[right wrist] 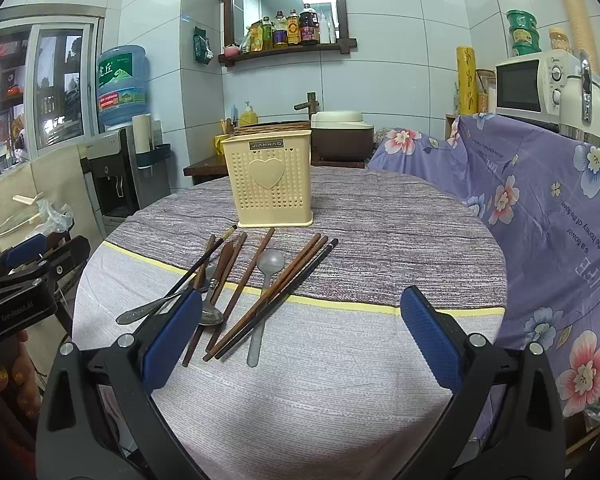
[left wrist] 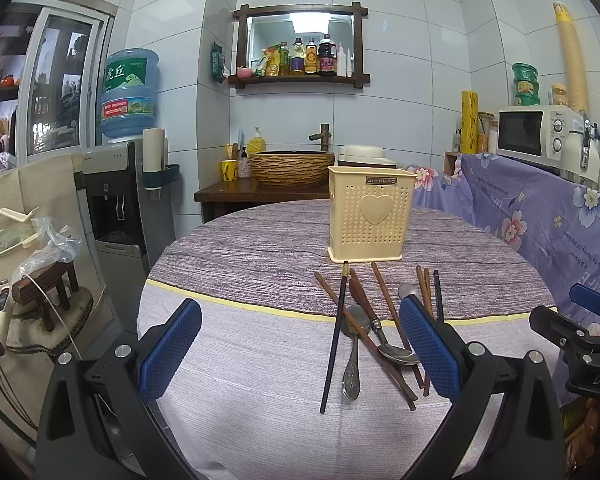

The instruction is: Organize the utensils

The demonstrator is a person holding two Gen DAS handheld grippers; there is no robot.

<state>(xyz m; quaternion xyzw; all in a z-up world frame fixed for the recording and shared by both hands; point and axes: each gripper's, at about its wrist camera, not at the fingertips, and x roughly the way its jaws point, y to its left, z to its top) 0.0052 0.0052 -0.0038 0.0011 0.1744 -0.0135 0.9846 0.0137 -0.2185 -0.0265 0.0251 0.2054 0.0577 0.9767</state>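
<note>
step: start, nothing picked up | left fingers (left wrist: 300, 354) and right fingers (right wrist: 300, 344) wide apart, empty | chopsticks (right wrist: 260, 304) and spoons (right wrist: 266, 280) lie on tabletop (right wrist: 300, 380) near holder (right wrist: 270, 184) | next: grab one, drop it in holder

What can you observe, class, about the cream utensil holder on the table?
The cream utensil holder is a rectangular plastic box, upright on the round table. Its front wall is perforated with small holes, bears a raised heart and a dark JIANHAO label near the rim. It has a flared base and an open top. Nothing shows above the rim. The chopsticks and spoons lie just before it.
</note>
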